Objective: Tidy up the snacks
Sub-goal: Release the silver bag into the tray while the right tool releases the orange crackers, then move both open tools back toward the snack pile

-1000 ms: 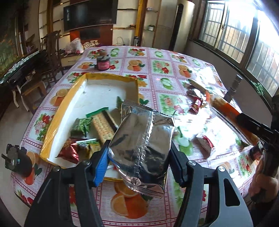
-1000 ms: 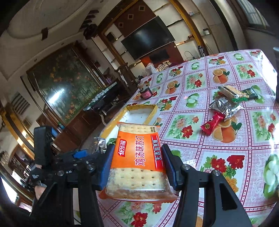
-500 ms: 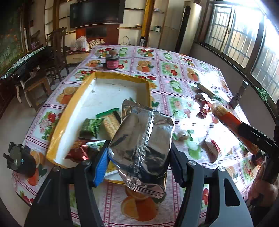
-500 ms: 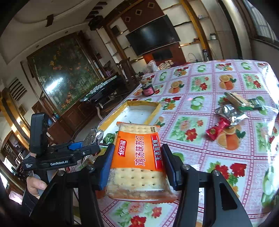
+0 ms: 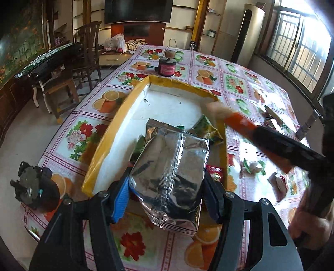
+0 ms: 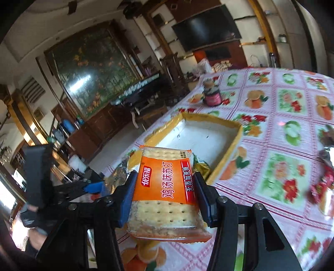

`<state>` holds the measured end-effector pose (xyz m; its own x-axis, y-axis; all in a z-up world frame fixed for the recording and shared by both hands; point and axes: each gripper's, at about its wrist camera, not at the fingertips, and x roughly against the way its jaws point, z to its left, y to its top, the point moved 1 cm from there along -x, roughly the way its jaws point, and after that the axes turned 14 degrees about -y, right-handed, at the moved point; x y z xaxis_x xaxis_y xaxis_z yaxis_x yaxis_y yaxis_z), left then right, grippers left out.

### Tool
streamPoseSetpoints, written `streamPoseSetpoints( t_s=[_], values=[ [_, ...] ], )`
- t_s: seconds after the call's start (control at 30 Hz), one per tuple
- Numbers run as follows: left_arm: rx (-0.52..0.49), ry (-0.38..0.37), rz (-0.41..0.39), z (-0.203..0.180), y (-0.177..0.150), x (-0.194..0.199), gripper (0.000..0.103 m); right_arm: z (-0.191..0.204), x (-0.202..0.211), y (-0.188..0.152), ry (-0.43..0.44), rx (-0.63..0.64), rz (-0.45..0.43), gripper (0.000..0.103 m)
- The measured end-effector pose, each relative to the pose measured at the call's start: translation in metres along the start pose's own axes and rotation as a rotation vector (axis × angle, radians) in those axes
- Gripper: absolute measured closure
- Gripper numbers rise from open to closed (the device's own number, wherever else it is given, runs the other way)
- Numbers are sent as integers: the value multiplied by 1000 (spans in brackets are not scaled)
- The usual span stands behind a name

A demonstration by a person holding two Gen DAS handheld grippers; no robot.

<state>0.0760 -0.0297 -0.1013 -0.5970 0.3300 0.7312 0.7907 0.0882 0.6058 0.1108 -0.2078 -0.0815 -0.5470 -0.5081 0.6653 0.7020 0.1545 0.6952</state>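
Left tool (image 5: 165, 200) grips silver pouch (image 5: 171, 179), right tool (image 6: 165, 200) grips cracker pack (image 6: 167, 193) — both tilted down over tray (image 5: 104, 146)

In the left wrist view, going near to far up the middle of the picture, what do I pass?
Left tool → silver foil snack bag clamped in it → bare white floor of the yellow-rimmed tray → dark red-labelled jar on the fruit-print tablecloth → television on the far wall.
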Motion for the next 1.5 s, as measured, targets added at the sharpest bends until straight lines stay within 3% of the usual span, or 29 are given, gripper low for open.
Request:
streamPoseSetpoints(
  t_s=[0.23,0.47,0.6,0.8,1.03,1.13,1.2,1.37,1.5],
  values=[
    [16,44,23,15,6,-19,40,3,-39,-2,-78,35,46,50],
    [9,103,50,22,8,-34,39,3,-50,3,-69,25,59,48],
    [-11,160,59,19,8,-36,30,-4,-33,2,-52,0,34,44],
    [0,168,27,12,7,-25,17,-37,12,-5,-66,-91,-30,37],
    [6,126,3,-16,7,-21,8,-85,54,-22,-15,-274,-79,34],
    [-4,70,-1,-35,5,-19,8,-101,80,-30,37,-373,-194,33],
    [-15,33,5,-50,5,-19,8,-109,111,-39,66,-417,-347,32],
    [-50,-44,11,-83,1,-17,8,-124,181,-56,82,-465,-653,16],
    [-78,-100,18,-112,-3,-18,7,-137,205,-63,90,-525,-705,12]
  ],
)
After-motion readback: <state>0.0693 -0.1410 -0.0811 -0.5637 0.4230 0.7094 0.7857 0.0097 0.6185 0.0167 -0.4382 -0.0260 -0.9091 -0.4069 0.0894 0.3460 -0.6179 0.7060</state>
